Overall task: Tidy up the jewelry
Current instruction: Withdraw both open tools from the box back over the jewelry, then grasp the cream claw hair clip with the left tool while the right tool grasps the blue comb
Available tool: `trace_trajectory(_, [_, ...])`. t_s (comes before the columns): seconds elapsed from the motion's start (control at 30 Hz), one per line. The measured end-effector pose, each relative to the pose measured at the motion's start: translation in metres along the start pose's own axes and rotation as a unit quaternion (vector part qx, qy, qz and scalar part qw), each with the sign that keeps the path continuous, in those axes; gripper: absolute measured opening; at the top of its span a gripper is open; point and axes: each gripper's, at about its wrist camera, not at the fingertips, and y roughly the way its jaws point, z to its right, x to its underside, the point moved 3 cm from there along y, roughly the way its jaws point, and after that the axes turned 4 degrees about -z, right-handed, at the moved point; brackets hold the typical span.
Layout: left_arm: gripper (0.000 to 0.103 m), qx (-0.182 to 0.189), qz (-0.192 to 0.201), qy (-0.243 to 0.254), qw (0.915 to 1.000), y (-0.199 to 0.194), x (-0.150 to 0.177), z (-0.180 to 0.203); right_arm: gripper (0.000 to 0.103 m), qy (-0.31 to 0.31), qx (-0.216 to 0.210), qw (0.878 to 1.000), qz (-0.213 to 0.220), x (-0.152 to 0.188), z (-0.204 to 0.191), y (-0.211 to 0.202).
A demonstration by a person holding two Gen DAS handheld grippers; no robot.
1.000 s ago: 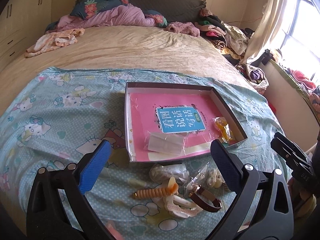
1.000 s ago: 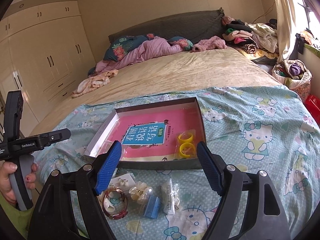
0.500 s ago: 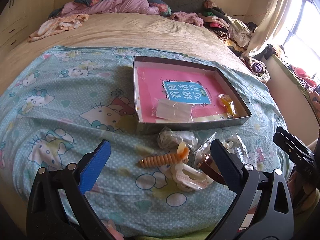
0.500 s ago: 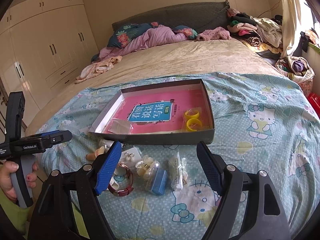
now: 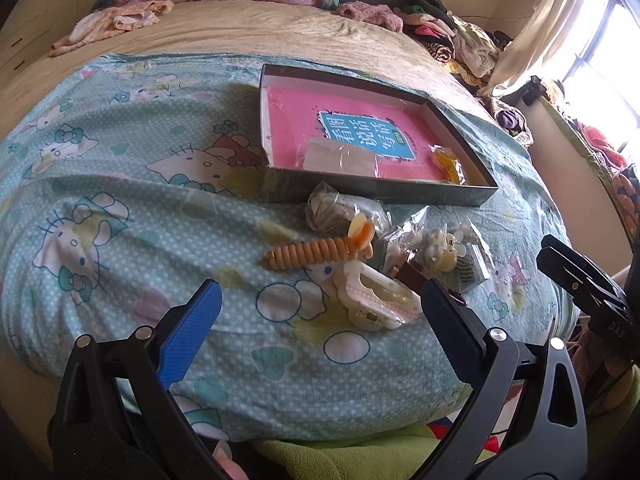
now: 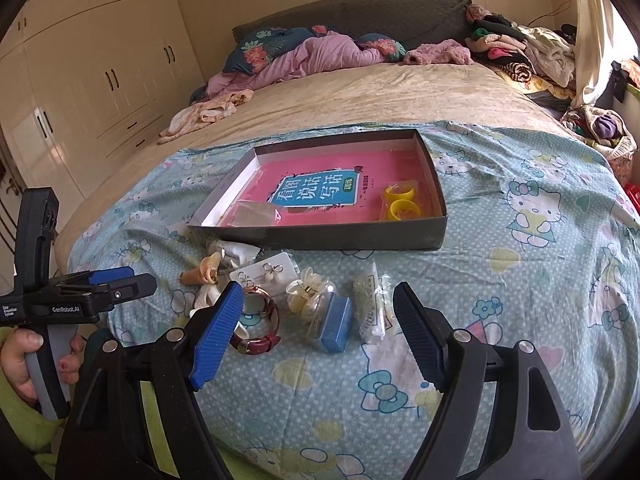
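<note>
A dark shallow box (image 5: 436, 194) (image 6: 332, 236) with a pink book inside lies on the blue cartoon-cat sheet. In it sit yellow rings (image 6: 401, 204) in a bag and a clear packet (image 5: 340, 159). In front of the box lies a heap of jewelry: an orange coiled hair tie (image 5: 316, 254), a cream hair clip (image 5: 374, 300), a red-strap watch (image 6: 260, 320), an earring card (image 6: 266, 274), a cream claw clip (image 6: 308, 294), a blue box (image 6: 334, 322) and a bagged item (image 6: 370, 306). My left gripper (image 5: 320, 312) stands open, empty, near the hair clip. My right gripper (image 6: 318, 326) is open above the blue box.
The bed runs back to a grey headboard (image 6: 360, 16) with pillows and a pink quilt (image 6: 316, 58). Clothes are piled at the right (image 6: 520, 52). A wardrobe (image 6: 80, 80) stands left. A hand (image 6: 24, 360) holds the left gripper's handle at the bed's near edge.
Both grippers have come down and tilted toward the jewelry heap, which now sits higher and larger in both views. Their jaws stay as wide as before.
</note>
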Motion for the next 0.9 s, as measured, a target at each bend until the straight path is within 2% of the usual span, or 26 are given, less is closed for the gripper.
trace_trajectory(0.2, [0.091,0.025,-0.027,-0.012,0.9992,0.010,0.016,0.001,0.076,-0.015,-0.007,1.000,-0.020,0.013,-0.009,0.006])
trace_trajectory(0.27, [0.084,0.045,-0.039,-0.021,0.9980,0.014,0.020,0.002,0.076,-0.015,-0.007,0.999,-0.028,0.018,-0.010,0.010])
trace_trajectory(0.3, [0.077,0.054,-0.046,-0.025,0.9972,0.017,0.023,0.002,0.075,-0.015,-0.007,0.999,-0.031,0.020,-0.010,0.012])
trace_trajectory(0.37, [0.068,0.064,-0.056,-0.027,0.9960,0.021,0.027,0.003,0.069,-0.011,-0.007,0.999,-0.041,0.025,-0.007,0.019])
trace_trajectory(0.43, [0.056,0.080,-0.065,-0.031,0.9942,0.025,0.031,0.005,0.057,-0.001,-0.013,0.999,-0.053,0.029,-0.003,0.027])
trace_trajectory(0.5, [0.052,0.095,-0.073,-0.038,0.9920,0.028,0.034,0.007,0.052,0.014,-0.017,0.998,-0.060,0.032,0.002,0.034])
trace_trajectory(0.6, [0.050,0.120,-0.082,-0.054,0.9879,0.032,0.036,0.006,0.047,0.022,-0.021,0.997,-0.066,0.033,0.004,0.043])
trace_trajectory(0.73, [0.050,0.141,-0.089,-0.072,0.9834,0.037,0.037,0.005,0.046,0.019,-0.013,0.997,-0.069,0.032,0.006,0.055])
trace_trajectory(0.9, [0.050,0.167,-0.096,-0.101,0.9760,0.045,0.033,0.003,0.035,0.012,-0.011,0.997,-0.076,0.031,0.007,0.067])
